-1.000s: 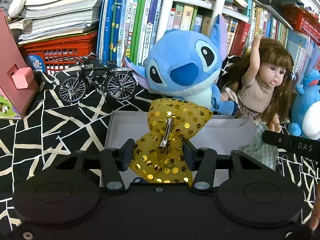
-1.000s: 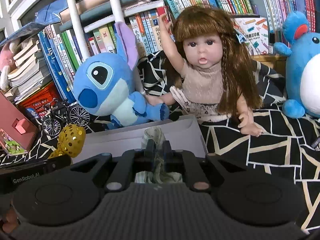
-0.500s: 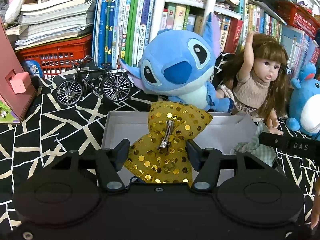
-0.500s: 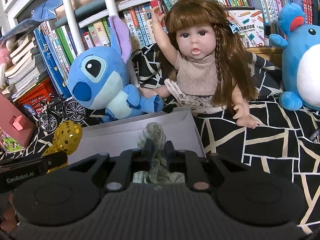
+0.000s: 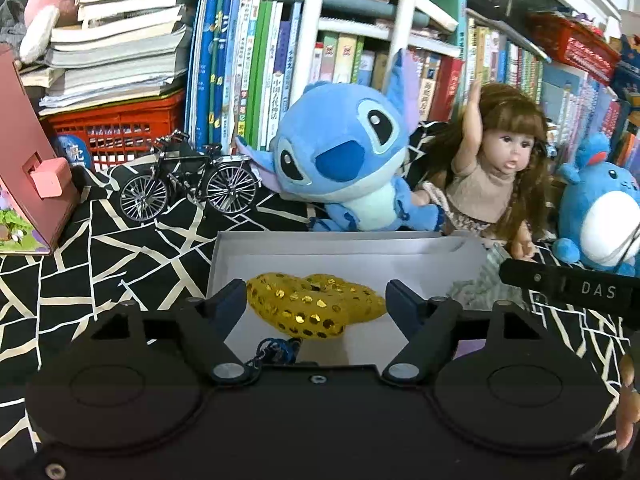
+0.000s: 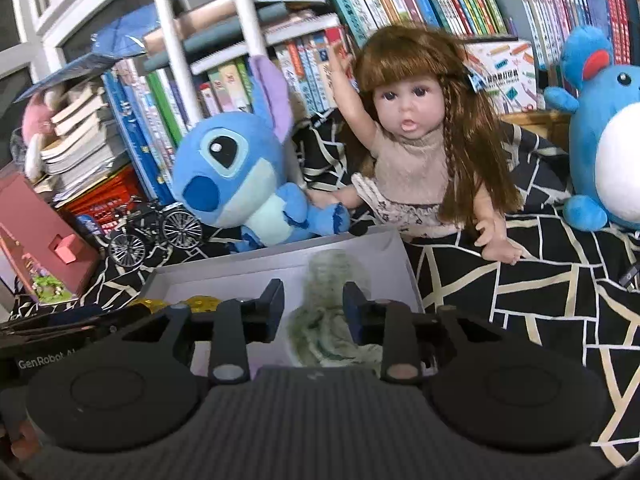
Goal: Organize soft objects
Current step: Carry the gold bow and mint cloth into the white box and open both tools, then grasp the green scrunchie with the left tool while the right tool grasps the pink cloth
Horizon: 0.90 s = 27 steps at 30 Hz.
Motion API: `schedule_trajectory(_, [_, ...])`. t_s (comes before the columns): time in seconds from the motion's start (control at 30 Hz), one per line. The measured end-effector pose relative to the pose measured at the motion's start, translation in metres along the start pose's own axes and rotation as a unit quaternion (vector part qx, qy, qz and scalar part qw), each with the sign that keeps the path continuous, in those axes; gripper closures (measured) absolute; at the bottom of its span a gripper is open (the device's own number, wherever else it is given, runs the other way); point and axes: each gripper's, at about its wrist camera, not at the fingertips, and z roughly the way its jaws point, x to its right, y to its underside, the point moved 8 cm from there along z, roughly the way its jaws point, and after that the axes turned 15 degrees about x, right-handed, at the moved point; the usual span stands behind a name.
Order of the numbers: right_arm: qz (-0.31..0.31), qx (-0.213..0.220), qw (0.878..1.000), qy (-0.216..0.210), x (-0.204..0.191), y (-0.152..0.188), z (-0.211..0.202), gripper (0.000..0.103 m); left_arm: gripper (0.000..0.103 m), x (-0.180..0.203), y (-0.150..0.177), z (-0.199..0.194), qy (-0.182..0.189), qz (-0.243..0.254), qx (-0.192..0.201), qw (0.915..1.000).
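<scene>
A gold sequin bow (image 5: 316, 308) lies flat in the white box (image 5: 348, 246), just beyond my open left gripper (image 5: 316, 300). A pale green cloth (image 6: 328, 320) sits at the box's right end (image 6: 394, 248), between the spread fingers of my open right gripper (image 6: 314, 300). The cloth also shows in the left wrist view (image 5: 476, 292), partly behind the right gripper's body. The bow shows in the right wrist view (image 6: 200, 303) as a gold edge behind the left gripper.
Behind the box sit a blue Stitch plush (image 5: 344, 160), a long-haired doll (image 5: 496, 172) and a blue round plush (image 5: 600, 216). A model bicycle (image 5: 188, 184), a pink toy house (image 5: 28, 152), a red basket (image 5: 116, 128) and bookshelves stand further back.
Both grippers opened. The gold bow dropped from the left gripper into the box and lies flat. The green cloth came free of the right gripper's fingers and rests in the box.
</scene>
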Motion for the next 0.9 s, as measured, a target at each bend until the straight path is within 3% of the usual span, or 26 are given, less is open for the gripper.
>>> schedule_trajectory(0.43, [-0.035,0.029,0.998,-0.047,-0.015,-0.002,-0.049,0.037,0.020,0.015,0.002,-0.055,0.037,0.019,0.032,0.9986])
schedule_trajectory(0.9, [-0.076,0.036,0.994,-0.073,-0.021,0.030,-0.099,0.026,0.017,0.026,0.030,-0.103,0.062,0.036,0.045,0.9964])
